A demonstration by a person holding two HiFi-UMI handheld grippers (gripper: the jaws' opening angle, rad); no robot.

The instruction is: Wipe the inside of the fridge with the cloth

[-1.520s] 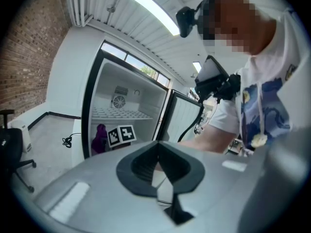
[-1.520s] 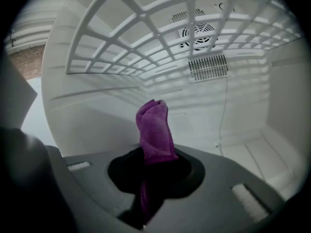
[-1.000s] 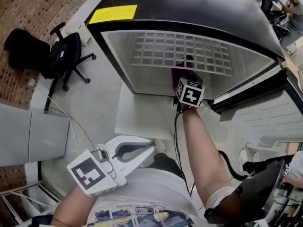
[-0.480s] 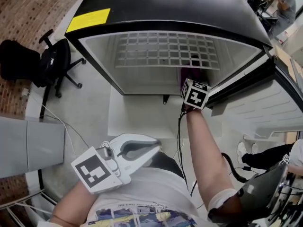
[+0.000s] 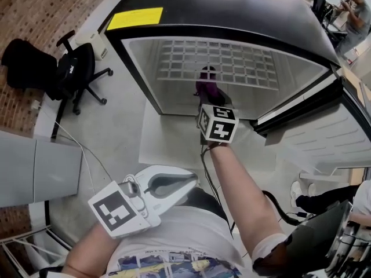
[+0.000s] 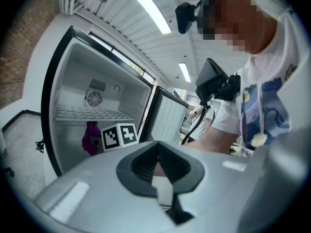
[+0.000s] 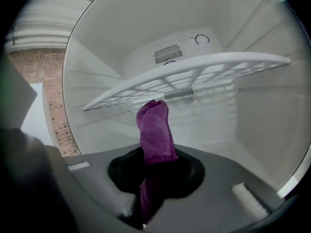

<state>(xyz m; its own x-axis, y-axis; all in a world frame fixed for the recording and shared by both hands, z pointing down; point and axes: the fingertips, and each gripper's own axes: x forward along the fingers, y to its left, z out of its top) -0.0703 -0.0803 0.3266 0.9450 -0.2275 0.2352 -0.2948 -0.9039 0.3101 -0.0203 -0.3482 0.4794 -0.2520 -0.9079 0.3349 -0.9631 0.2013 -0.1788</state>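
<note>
The fridge [image 5: 232,16] stands open, black outside and white inside, with a white wire shelf [image 5: 220,62] across it. My right gripper [image 5: 208,100] reaches into the opening below the shelf, shut on a purple cloth [image 5: 207,84]. In the right gripper view the cloth [image 7: 155,130] sticks up out of the shut gripper [image 7: 153,191], just under the shelf [image 7: 194,76] and short of the back wall. My left gripper [image 5: 186,184] hangs by the person's waist, shut and empty. The left gripper view shows that gripper [image 6: 163,191], with the fridge [image 6: 73,81] and cloth [image 6: 91,137] at the left.
The fridge door [image 5: 324,138] swings open at the right. A black office chair [image 5: 75,68] stands on the floor to the left, with a grey cabinet [image 5: 35,167] nearer. A cable [image 5: 87,149] trails over the floor. A yellow label [image 5: 136,17] marks the fridge top.
My right gripper has carried the cloth leftward, from the right part of the fridge opening toward its middle. The left gripper has stayed by the waist.
</note>
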